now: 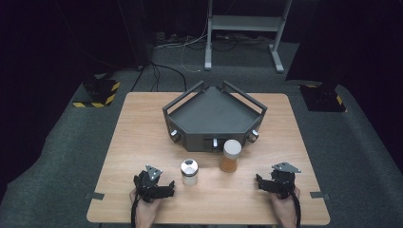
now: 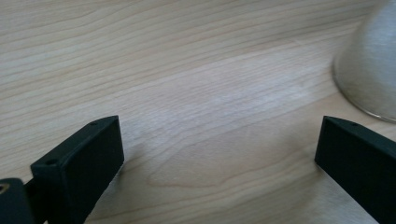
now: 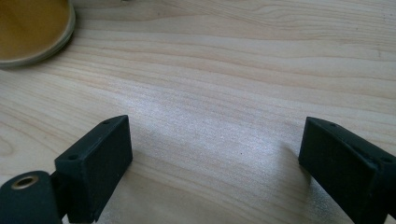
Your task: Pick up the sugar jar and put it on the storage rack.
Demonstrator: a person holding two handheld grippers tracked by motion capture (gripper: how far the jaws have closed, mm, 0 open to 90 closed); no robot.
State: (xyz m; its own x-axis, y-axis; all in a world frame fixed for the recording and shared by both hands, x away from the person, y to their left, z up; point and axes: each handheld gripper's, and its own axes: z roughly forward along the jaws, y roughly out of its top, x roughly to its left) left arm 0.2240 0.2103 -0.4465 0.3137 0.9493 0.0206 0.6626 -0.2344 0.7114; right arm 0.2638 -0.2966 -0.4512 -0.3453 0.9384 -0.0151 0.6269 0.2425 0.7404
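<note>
Two jars stand on the wooden table (image 1: 142, 142). A small white jar (image 1: 189, 172) with a silver lid stands just right of my left gripper (image 1: 164, 186); its pale base (image 2: 369, 70) fills the upper right corner of the left gripper view. A taller jar of amber contents (image 1: 230, 156) with a cream lid stands in front of the dark tray (image 1: 214, 114); its amber base (image 3: 32, 30) shows at the upper left of the right gripper view. My left gripper (image 2: 219, 154) is open over bare wood. My right gripper (image 1: 263, 183) (image 3: 215, 154) is open too, nothing between its jaws.
The dark angular tray with raised rails and round knobs sits at the table's far middle. Grey carpet surrounds the table. A metal stand (image 1: 242, 28) and cables lie beyond it, and yellow-black striped bases (image 1: 97, 95) stand at the far left.
</note>
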